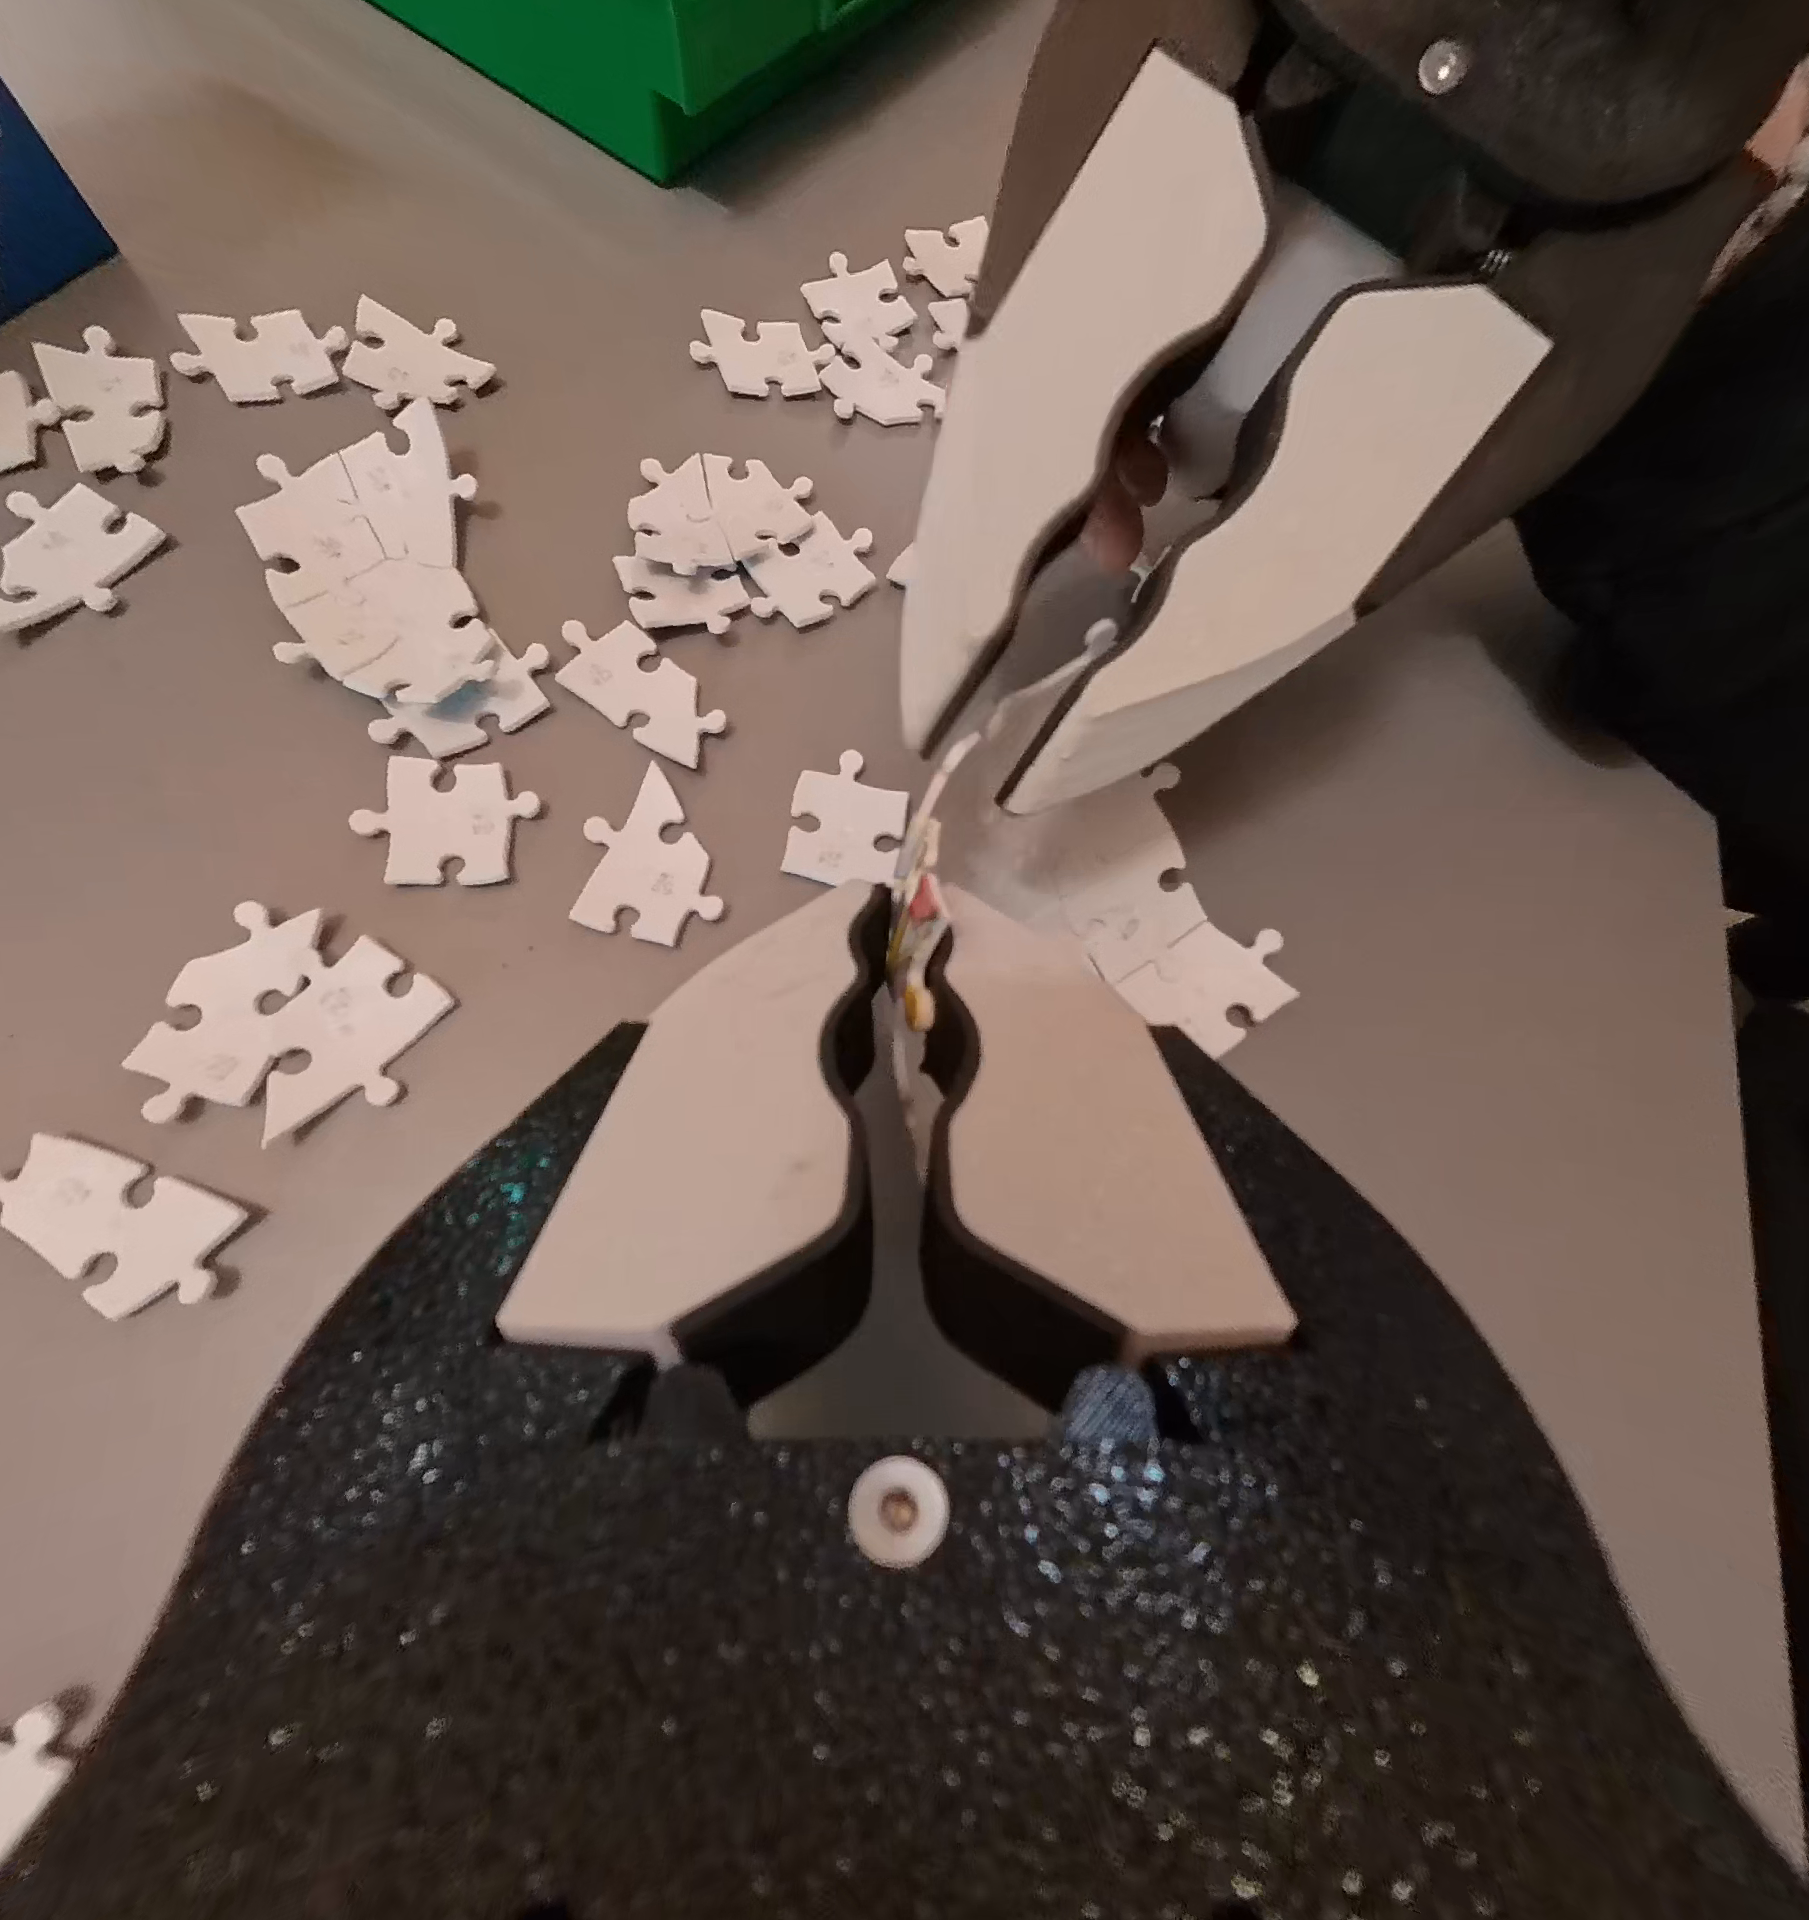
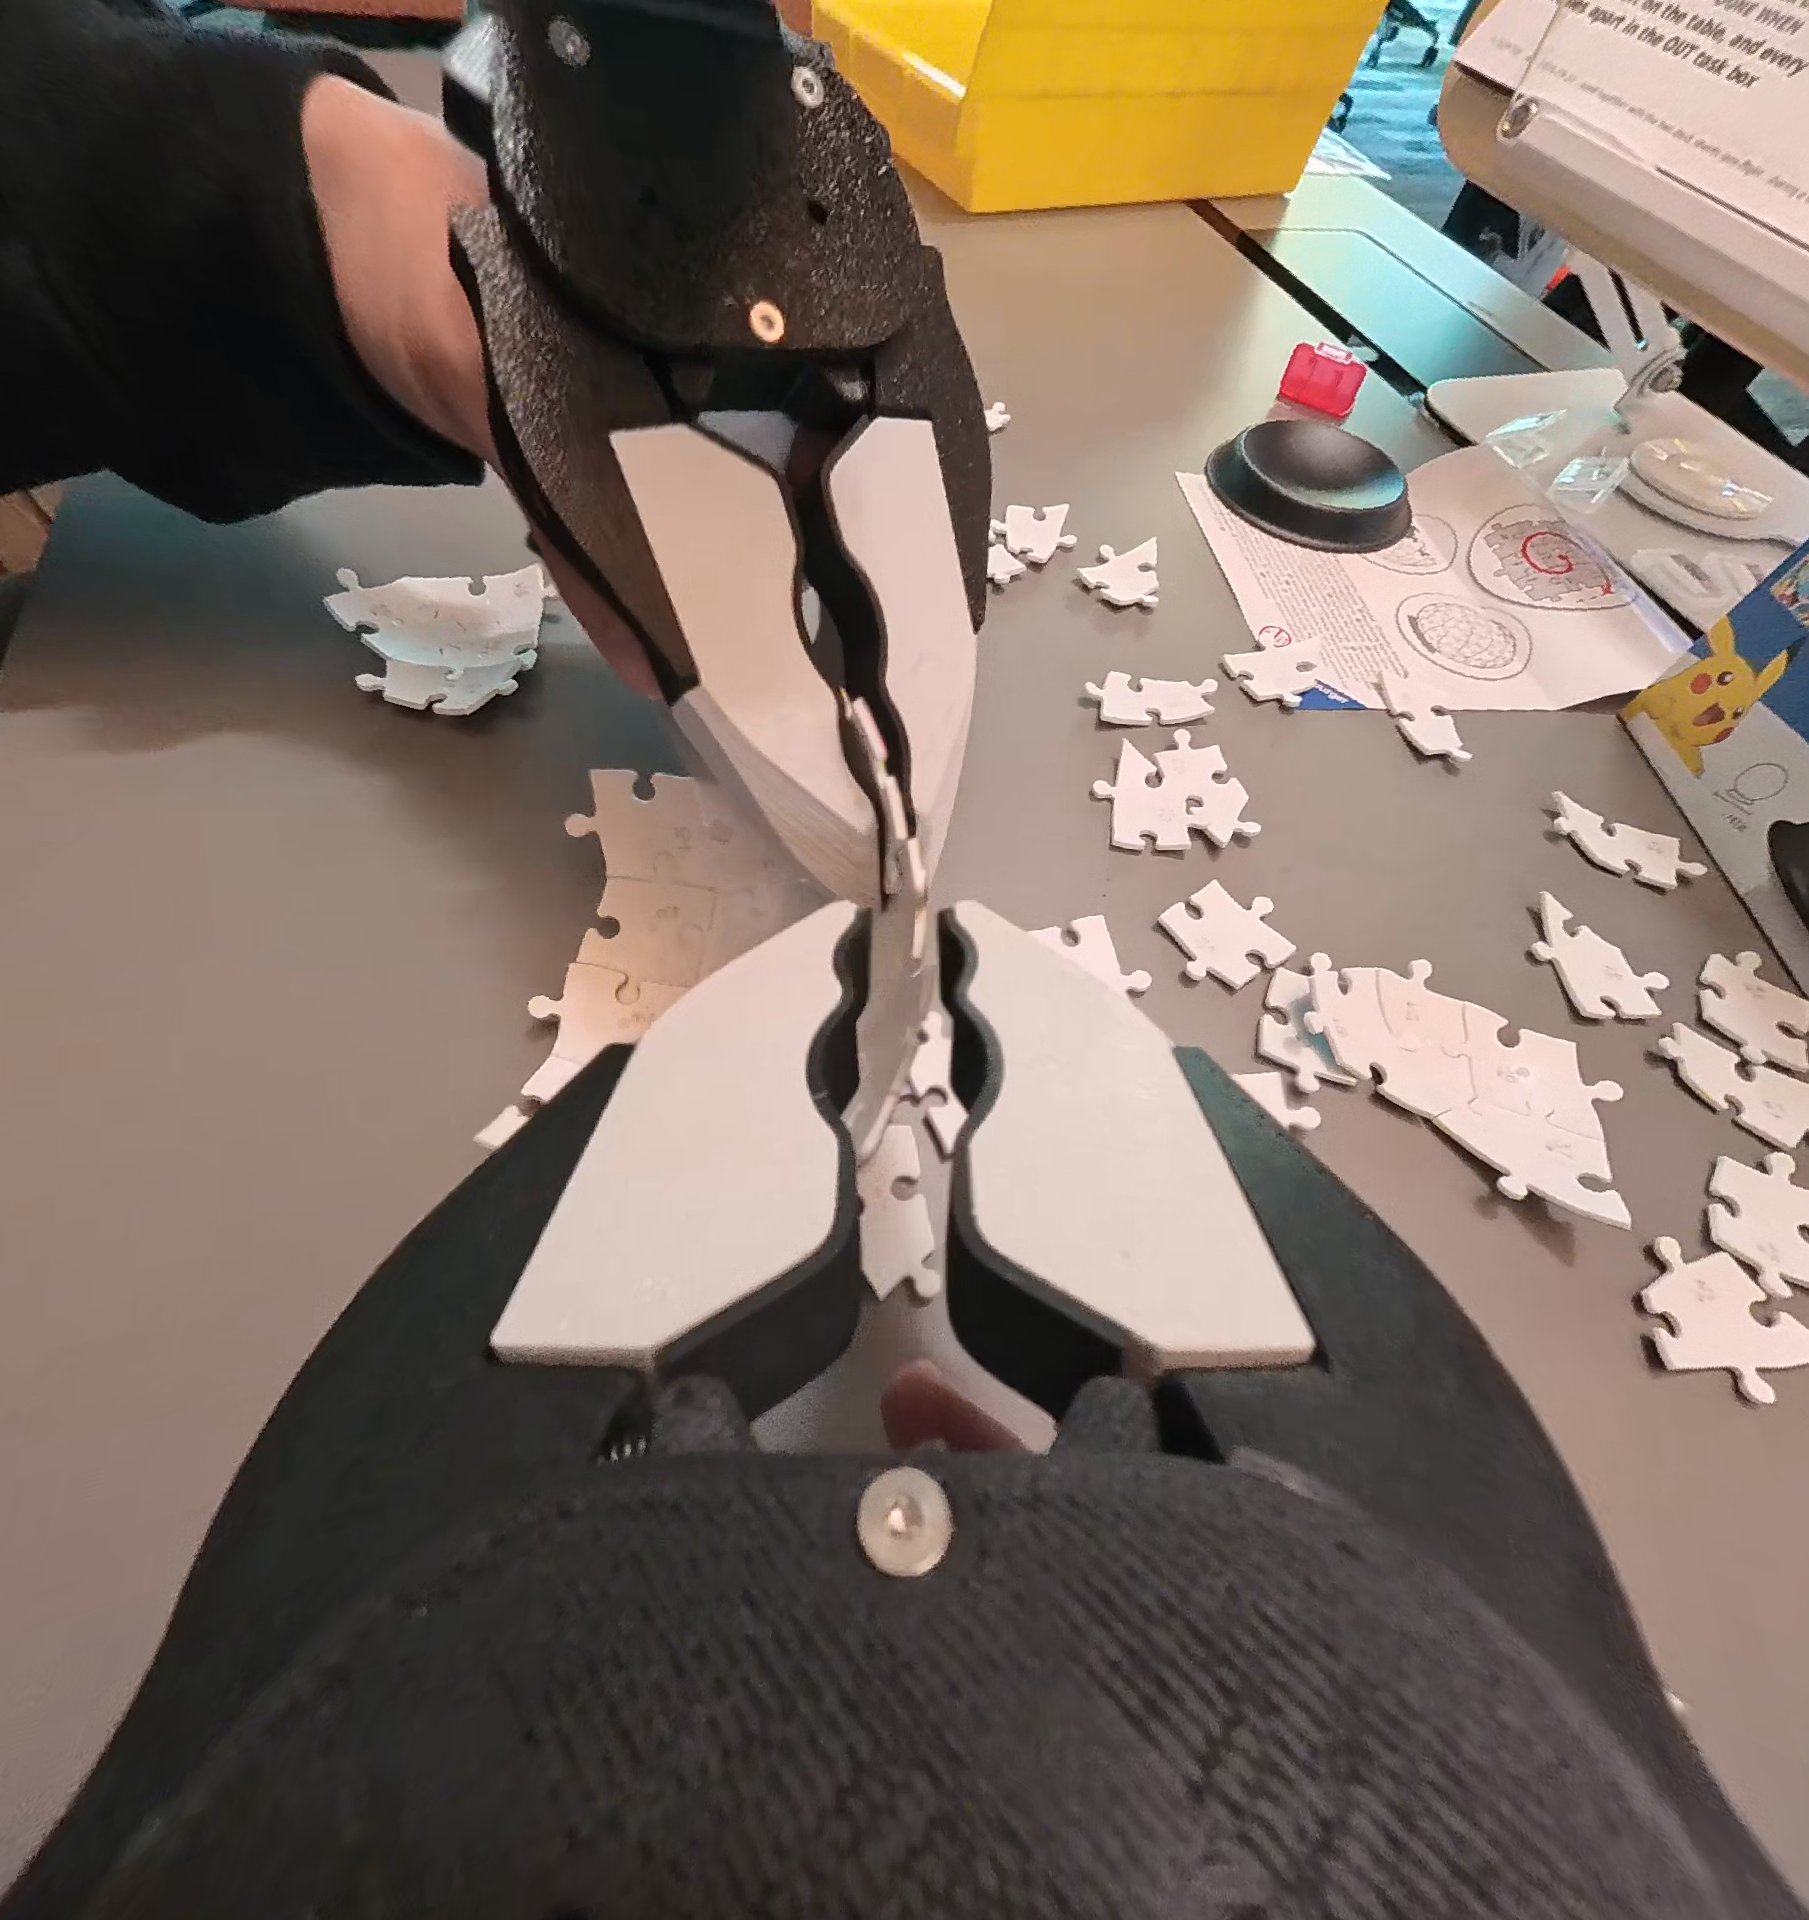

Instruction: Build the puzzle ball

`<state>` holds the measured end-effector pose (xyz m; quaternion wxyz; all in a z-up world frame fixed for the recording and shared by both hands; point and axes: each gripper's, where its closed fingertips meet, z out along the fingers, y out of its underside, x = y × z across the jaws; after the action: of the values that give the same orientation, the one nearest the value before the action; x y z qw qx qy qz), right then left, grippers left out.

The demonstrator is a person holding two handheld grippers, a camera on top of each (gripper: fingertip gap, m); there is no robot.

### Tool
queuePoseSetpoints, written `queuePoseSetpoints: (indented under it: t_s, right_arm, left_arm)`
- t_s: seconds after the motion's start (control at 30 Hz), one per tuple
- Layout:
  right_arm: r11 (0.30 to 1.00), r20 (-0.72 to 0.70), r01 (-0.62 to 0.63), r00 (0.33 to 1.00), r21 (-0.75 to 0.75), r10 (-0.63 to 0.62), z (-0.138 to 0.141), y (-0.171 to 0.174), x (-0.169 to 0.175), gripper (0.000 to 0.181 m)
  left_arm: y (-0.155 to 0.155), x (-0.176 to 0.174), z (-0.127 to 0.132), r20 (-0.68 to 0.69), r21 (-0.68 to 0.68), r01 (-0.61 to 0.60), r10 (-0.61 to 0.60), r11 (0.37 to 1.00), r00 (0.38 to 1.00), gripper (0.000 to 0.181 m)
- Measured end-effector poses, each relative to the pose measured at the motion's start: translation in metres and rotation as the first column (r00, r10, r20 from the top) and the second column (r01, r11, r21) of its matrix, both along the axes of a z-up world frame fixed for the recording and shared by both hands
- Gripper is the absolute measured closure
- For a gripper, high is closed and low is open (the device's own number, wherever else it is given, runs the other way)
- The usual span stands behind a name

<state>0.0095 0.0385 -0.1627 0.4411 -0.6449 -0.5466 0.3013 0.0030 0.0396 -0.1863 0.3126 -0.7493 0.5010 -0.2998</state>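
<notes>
Working over the grey table (image 1: 100, 831), we are bringing both tools together at mid-frame, tip to tip. Our left gripper (image 1: 905, 935) is pinching a curved strip of joined pieces (image 1: 921, 914) edge-on, printed face just showing, while our right gripper (image 2: 900, 935) is clamping a second curved strip (image 2: 905, 997). Their long axes are running roughly in line, end meeting end between the tips, so we judge the coming move turns on seating tabs along that line. Neither tool is nearer; both are already at the joint. Around us, an assembled curved section (image 1: 370, 561) is lying at left centre in the left view, loose white pieces (image 2: 1222, 925) are scattering right, and another joined section (image 2: 661, 894) is lying directly beneath the joint.
</notes>
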Motion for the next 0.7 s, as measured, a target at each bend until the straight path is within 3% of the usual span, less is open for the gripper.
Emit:
queuePoseSetpoints:
  t_s: [0.2, 0.33, 0.43, 0.57, 0.7]
  right_arm:
    - [0.999, 0.013, 0.031, 0.999, 0.025, -0.031, -0.001, 0.005, -0.002, 0.155]
    - [0.999, 0.067, -0.025, 0.998, 0.035, 0.023, -0.003, -0.005, 0.005, 0.138]
    - [0.999, 0.025, -0.035, 0.999, 0.004, 0.034, 0.008, -0.011, 0.018, 0.137]
    - [0.993, -0.068, 0.078, 0.994, -0.084, -0.083, 0.022, 0.002, 0.024, 0.147]
    - [0.992, -0.036, 0.044, 0.998, -0.120, -0.048, 0.010, -0.002, 0.007, 0.153]
  left_arm:
    - [0.000, 0.000, 0.002, -0.001, 0.056, 0.020, -0.020, 0.998, 1.000, 0.178]
    - [-0.002, 0.002, 0.004, -0.022, 0.094, 0.042, -0.040, 0.995, 0.999, 0.178]
    - [-0.002, 0.002, 0.004, -0.037, 0.106, 0.041, -0.037, 0.994, 0.999, 0.178]
    - [-0.003, 0.004, 0.006, -0.048, 0.120, 0.047, -0.042, 0.992, 0.998, 0.178]
    - [-0.004, 0.004, 0.007, -0.061, 0.128, 0.055, -0.048, 0.990, 0.997, 0.178]
